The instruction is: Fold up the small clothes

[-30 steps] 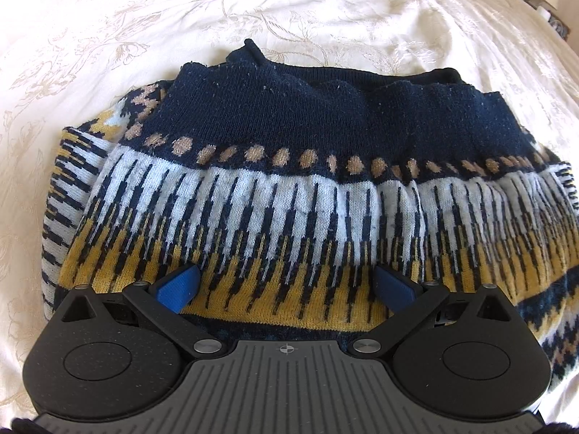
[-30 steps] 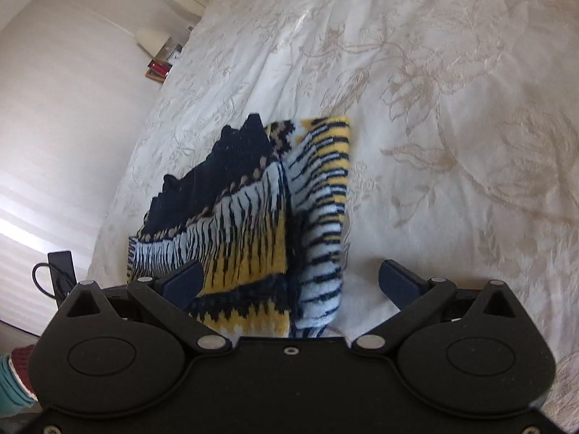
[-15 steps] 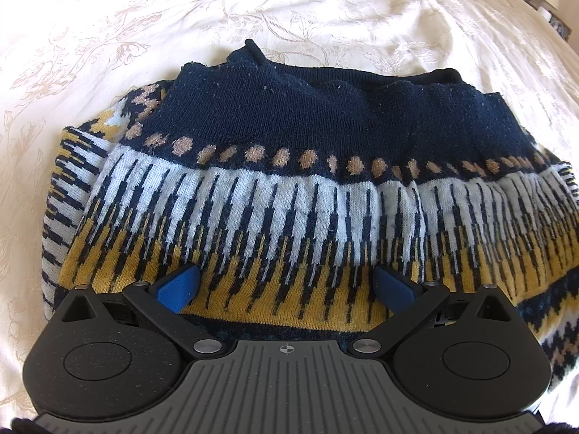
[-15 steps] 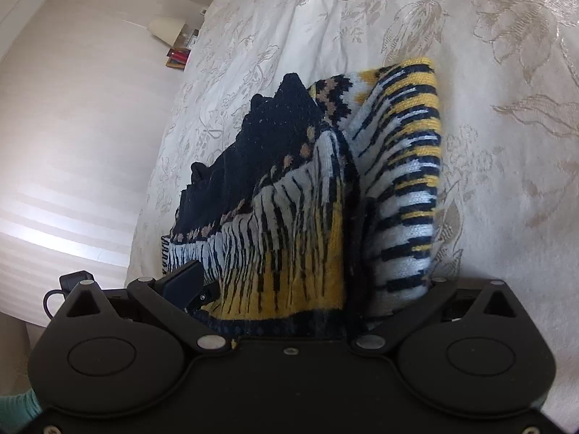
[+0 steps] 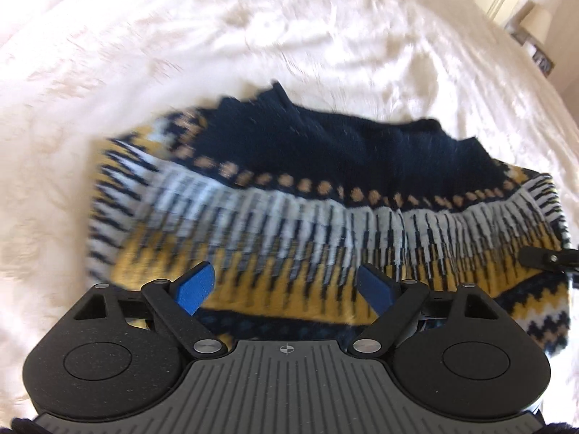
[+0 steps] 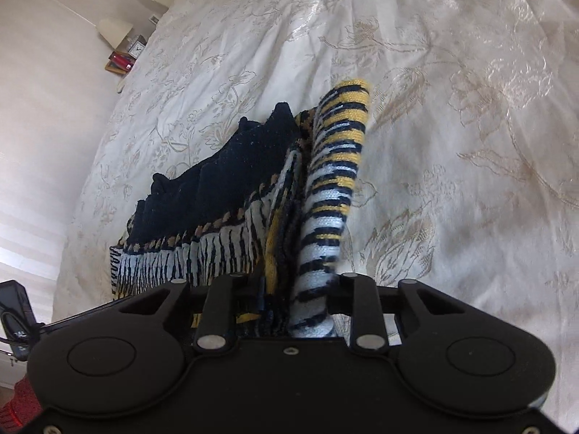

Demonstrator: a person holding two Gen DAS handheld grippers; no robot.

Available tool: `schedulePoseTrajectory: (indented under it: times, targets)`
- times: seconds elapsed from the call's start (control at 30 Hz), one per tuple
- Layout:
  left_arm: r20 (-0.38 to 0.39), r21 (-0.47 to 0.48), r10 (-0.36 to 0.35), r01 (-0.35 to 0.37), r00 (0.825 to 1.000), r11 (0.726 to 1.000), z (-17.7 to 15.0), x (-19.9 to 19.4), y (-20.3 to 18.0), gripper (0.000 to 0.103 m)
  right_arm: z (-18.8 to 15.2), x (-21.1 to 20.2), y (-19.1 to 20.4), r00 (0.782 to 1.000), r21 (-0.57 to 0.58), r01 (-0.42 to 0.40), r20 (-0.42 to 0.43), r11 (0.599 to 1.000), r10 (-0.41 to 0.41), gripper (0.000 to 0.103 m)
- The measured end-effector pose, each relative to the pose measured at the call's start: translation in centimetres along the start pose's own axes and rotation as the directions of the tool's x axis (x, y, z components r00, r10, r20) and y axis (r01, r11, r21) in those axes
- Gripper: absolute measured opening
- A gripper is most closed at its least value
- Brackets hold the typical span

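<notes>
Black plastic fills the near edge of both views. In the left wrist view, the left hand-held gripper has its blue pads standing well apart over the yellow band of a patterned knitted sweater; its jaws have just been closing a little, yet no pad presses on the wool. In the right wrist view, the right hand-held gripper has just been closing and is now clamped on a bunched end of that sweater, with the fingertips hidden in the folds; a striped yellow, white and navy fold rises from between its linkage arms. Beyond the jaws the sweater lies folded on a bed, its navy part farthest from both cameras. Around it spreads the cream bedspread with a woven flower pattern. Farther off, beside the bed, stand a pale lamp and a small clock. The left wrist view is blurred.
</notes>
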State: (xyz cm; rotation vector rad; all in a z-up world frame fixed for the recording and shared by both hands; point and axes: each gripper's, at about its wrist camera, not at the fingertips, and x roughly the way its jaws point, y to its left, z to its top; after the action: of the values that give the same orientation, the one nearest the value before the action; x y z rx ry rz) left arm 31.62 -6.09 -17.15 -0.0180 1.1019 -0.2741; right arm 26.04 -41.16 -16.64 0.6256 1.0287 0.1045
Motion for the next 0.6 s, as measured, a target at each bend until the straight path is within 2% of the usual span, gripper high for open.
schedulePoseTrajectory:
  times: [0.17,0.37,0.6]
  targets:
    - [0.022,-0.024,-0.011,0.012,1.0,1.0,-1.4,-3.5,3.0,0.086,0.0,-0.7,3.8,0.998,-0.048,0.054,0.01,0.997,-0.054,0.037]
    - [0.007,-0.067,-0.023,0.023,1.0,0.997,-3.2,-5.8,7.1,0.086,-0.2,-0.5,9.5,0.999,-0.087,0.034,0.003,0.996,-0.034,0.036]
    - [0.006,-0.115,-0.037,0.038,0.999,0.993,-4.9,-7.6,11.9,0.086,-1.2,2.6,17.1,1.0,-0.174,-0.008,-0.021,0.985,0.004,0.035]
